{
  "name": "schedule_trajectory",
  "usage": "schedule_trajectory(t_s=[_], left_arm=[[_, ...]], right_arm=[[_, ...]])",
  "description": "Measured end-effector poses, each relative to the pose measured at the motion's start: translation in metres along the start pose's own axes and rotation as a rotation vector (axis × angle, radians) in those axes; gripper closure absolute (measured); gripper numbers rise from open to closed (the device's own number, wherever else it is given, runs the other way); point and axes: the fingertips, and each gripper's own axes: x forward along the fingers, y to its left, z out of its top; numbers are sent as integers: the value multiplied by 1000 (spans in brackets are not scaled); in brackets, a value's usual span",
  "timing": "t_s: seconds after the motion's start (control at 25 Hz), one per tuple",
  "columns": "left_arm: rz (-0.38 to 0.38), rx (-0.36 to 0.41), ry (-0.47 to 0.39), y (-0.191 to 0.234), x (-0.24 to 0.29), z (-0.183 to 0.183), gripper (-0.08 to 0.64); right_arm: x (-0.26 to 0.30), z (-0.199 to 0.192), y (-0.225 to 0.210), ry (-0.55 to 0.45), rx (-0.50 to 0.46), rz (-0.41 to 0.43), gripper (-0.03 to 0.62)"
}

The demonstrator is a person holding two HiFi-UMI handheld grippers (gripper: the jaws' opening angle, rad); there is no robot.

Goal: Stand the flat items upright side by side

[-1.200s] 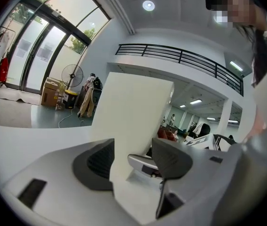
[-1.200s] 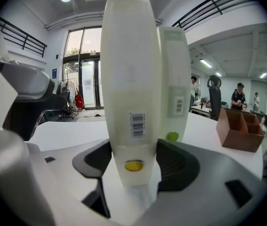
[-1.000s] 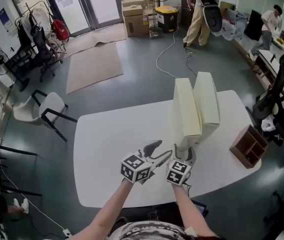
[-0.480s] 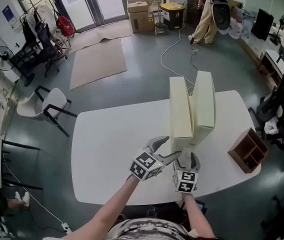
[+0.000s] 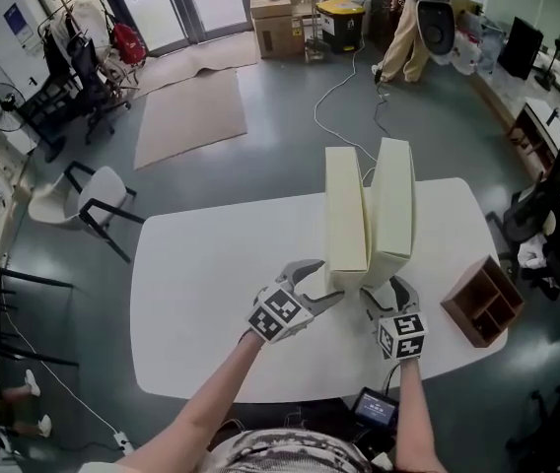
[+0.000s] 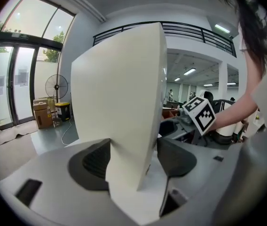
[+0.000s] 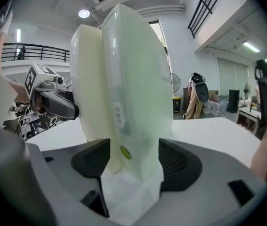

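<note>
Grey floor [image 5: 260, 166] runs all round, with a tan rug [image 5: 186, 116] laid out towards the glass doors. A white worktop [image 5: 221, 294] with rounded corners fills the middle of the room. A white chair [image 5: 88, 200] stands off its far left corner.

On the worktop two tall cream panels stand upright side by side, narrow edges towards the person. The left panel [image 5: 345, 205] and the right panel [image 5: 393, 200] are close together. They lean slightly apart at the top and nearly meet at the base. Both sit right of the worktop's middle.

Near the worktop's right edge, well apart from the panels, is a small brown wooden box [image 5: 479, 304] with open compartments. Far behind, a stack of cardboard boxes [image 5: 278, 13] stands beside a yellow bin [image 5: 344, 23].

The left gripper [image 5: 324, 282] reaches in at the foot of the left panel. Its jaws have just been opening and now stand spread with the panel's near edge between them. One pad lies against the panel's left face, and a sliver of gap shows at the other pad.

The right gripper [image 5: 386, 292] is at the foot of the right panel. Its jaws have just been closing, and they pinch the panel's near edge, a pad against each face. A clear wrapper covers that panel, with a small green sticker low on it.
</note>
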Motion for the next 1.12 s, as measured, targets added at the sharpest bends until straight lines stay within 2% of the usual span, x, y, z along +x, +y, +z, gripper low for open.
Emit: schedule_trajectory(t_s=[0.16, 0.28, 0.44, 0.72, 0.96, 1.12], left_arm=[[-10, 56, 16, 10, 8, 2, 245], [-20, 104, 34, 16, 10, 3, 250], [-15, 116, 40, 21, 14, 5, 252], [15, 90, 61, 23, 14, -3, 250], [57, -15, 7, 26, -3, -5, 250], [77, -37, -8, 27, -17, -7, 250]], right_arm=[[10, 10, -4, 10, -70, 60, 301], [10, 12, -6, 10, -64, 74, 321], [12, 12, -5, -2, -47, 79, 321], [12, 11, -5, -13, -15, 73, 321], [4, 7, 1, -35, 36, 54, 321], [0, 5, 6, -31, 44, 39, 321]])
